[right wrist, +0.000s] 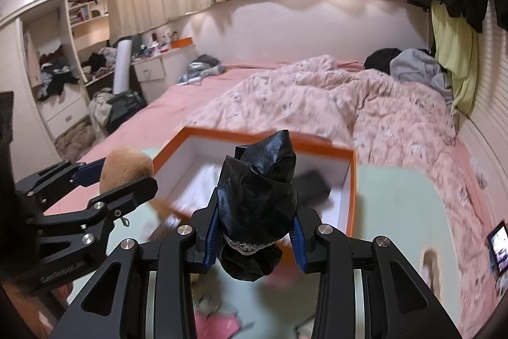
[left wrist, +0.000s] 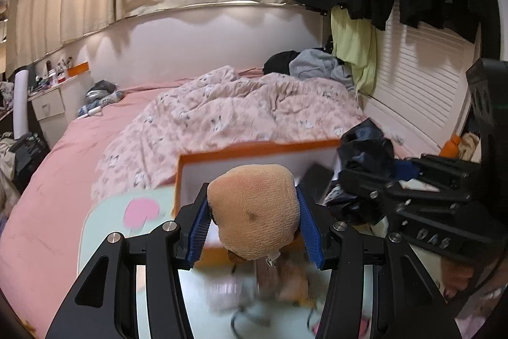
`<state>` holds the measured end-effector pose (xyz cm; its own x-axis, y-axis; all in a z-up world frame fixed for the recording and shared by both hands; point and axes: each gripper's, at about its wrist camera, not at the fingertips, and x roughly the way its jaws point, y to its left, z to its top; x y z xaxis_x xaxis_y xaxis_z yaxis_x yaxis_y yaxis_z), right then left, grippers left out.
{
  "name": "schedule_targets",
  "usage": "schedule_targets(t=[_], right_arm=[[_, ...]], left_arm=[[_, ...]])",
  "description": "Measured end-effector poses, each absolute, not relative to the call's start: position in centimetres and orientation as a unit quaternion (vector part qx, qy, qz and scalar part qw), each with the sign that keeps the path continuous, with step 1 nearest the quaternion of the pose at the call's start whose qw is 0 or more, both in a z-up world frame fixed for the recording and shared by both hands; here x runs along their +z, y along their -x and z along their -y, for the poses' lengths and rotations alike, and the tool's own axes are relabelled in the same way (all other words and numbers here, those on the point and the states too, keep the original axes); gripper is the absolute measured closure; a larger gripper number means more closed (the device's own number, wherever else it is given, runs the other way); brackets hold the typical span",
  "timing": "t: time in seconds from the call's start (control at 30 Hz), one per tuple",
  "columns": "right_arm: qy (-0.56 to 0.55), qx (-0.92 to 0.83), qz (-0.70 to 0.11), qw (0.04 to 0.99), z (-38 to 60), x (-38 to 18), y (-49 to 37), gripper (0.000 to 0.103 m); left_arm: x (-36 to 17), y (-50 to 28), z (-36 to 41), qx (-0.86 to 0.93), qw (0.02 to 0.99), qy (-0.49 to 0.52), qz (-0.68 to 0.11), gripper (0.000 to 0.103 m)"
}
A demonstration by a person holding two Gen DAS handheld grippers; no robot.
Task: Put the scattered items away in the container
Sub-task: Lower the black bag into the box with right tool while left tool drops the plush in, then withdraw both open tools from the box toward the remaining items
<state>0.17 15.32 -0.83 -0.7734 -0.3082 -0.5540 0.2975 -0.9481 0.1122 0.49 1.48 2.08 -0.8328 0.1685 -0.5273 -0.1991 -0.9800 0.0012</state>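
My left gripper (left wrist: 254, 213) is shut on a tan plush toy (left wrist: 254, 208) and holds it above the near left edge of the orange-rimmed white box (left wrist: 241, 150). My right gripper (right wrist: 255, 223) is shut on a crumpled black glossy bag (right wrist: 258, 189) with a lace trim and holds it above the near edge of the same box (right wrist: 350, 180). A black flat item (right wrist: 312, 185) and white paper (right wrist: 203, 183) lie inside the box. The left gripper with the plush toy (right wrist: 125, 169) also shows at the left of the right wrist view. The right gripper with the bag (left wrist: 365, 148) shows at the right of the left wrist view.
The box sits on a pale green mat (right wrist: 397, 212) on a pink bed (left wrist: 47, 180). A rumpled floral duvet (right wrist: 349, 104) lies behind. Small blurred items (left wrist: 285, 281) lie on the mat under the grippers. A phone (right wrist: 500, 247) lies at the right. Clothes (left wrist: 317, 64) are piled by the wall.
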Motion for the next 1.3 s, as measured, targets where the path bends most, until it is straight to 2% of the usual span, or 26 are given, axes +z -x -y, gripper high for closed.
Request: schedule_targets(t=[0.27,0.47,0.57,0.67,0.77,1.1,1.3], right_arm=[[-0.322,-0.937,0.029,0.132,-15.9,-1.8,5.3,0.067],[-0.339,-0.933,0.007,0.122,-15.4,-3.1,6.8,0.066],[-0.340,-0.933,0.003,0.117,-15.5,-3.5,7.2,0.062],[-0.333,-0.936,0.003,0.116,-15.8,-3.2,7.2,0.049],[-0.316,-0.943,0.011,0.107,-16.5,-2.2,7.0,0.040],[-0.278,-0.953,0.040,0.119,-18.4,1.5,3.9,0.038],[-0.284,-0.948,0.043,0.135,-18.9,0.8,-0.3,0.037]], left_arm=[[0.5,4.7,-1.6,0.947,0.095,0.306,-0.016,0.051],[-0.7,6.4,-1.7,0.940,0.093,0.327,-0.014,0.050],[-1.2,7.0,-1.6,0.935,0.096,0.342,-0.006,0.049],[-1.3,7.1,-1.2,0.933,0.102,0.346,0.005,0.043],[-0.8,6.7,-0.4,0.936,0.106,0.334,0.032,0.030],[2.0,2.8,2.5,0.943,0.100,0.309,0.075,0.030],[0.4,-2.8,2.0,0.939,0.115,0.321,0.050,0.030]])
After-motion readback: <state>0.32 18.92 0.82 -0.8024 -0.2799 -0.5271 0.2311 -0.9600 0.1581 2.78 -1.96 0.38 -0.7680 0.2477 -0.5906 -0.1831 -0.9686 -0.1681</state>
